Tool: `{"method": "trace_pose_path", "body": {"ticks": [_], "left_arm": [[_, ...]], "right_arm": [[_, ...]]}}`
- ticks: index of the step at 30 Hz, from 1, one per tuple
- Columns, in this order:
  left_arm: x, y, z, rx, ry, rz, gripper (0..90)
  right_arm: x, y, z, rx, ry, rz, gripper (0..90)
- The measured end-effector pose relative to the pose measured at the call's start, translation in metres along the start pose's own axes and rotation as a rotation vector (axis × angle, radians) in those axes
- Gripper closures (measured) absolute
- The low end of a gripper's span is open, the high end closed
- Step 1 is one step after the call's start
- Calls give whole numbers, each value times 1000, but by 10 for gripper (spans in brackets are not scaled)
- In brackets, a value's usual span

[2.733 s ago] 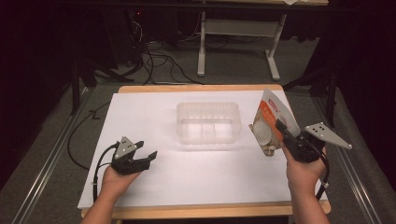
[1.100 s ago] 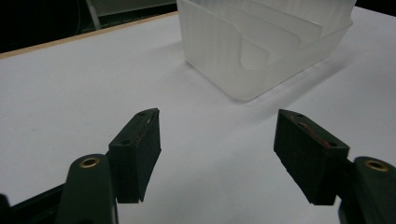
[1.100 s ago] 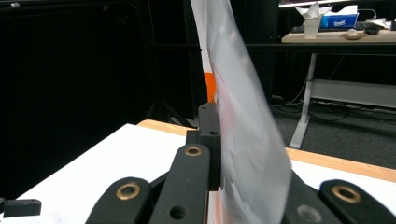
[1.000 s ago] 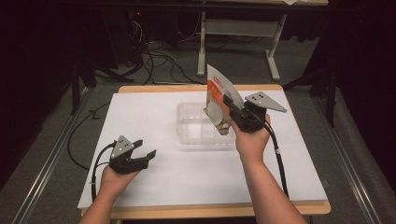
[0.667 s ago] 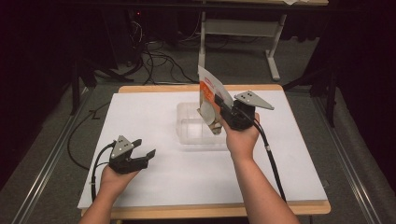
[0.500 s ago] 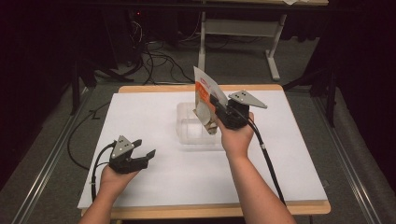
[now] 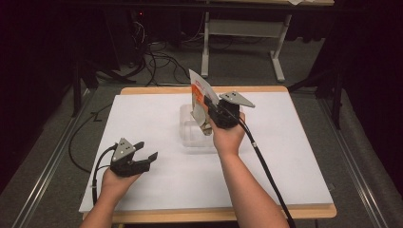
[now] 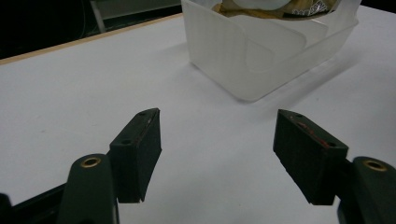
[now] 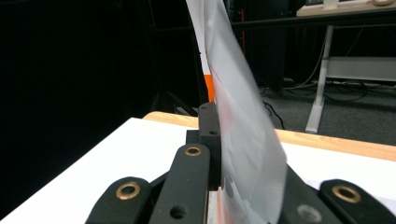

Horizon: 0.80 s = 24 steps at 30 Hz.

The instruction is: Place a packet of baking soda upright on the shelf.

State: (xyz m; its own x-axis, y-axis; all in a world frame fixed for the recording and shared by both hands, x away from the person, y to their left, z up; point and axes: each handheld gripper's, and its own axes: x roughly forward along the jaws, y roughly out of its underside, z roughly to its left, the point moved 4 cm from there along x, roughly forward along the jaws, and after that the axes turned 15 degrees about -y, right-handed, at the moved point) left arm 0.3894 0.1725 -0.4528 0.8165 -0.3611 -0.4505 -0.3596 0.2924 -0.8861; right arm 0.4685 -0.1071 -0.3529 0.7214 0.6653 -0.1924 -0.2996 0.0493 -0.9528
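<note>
one flat packet [image 7: 199, 97], white with an orange band, stands tilted above the clear plastic tub [image 7: 189, 137] at mid-bench, its lower edge over the tub. the right tongs [image 7: 212, 113] are clamped on it. the left tongs [image 7: 143, 157] rest spread apart on the white bench [image 7: 294, 156], well apart from the tub.

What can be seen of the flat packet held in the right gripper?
The packet is a thin, flat pouch with a white top, an orange band and a silvery, glossy back that looks like foil or plastic film. It stands nearly upright, leaning a little, clamped at its lower part between the closed jaws of the right gripper. It is held over the translucent plastic tub on the white table, its lower edge at the tub's opening. Its print is too small to read.
</note>
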Motion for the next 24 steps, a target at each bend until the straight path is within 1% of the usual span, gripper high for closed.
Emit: {"method": "trace_pose_path", "body": {"ticks": [4,7,11,12,18,24], "left_arm": [[0,0,-1,3,4,-3,326],[0,0,0,-3,4,-5,325],[0,0,-1,-1,8,-6,324],[0,0,-1,-1,9,-7,323],[1,0,-1,-4,13,-5,324],[1,0,-2,3,14,-4,324]], "right_arm": [[7,4,-3,11,6,3,900],[12,7,-4,21,10,0,900],[19,13,-4,27,16,11,900],[23,16,-5,36,16,15,900],[30,22,-2,28,12,17,900],[37,31,-1,27,5,27,900]]}}
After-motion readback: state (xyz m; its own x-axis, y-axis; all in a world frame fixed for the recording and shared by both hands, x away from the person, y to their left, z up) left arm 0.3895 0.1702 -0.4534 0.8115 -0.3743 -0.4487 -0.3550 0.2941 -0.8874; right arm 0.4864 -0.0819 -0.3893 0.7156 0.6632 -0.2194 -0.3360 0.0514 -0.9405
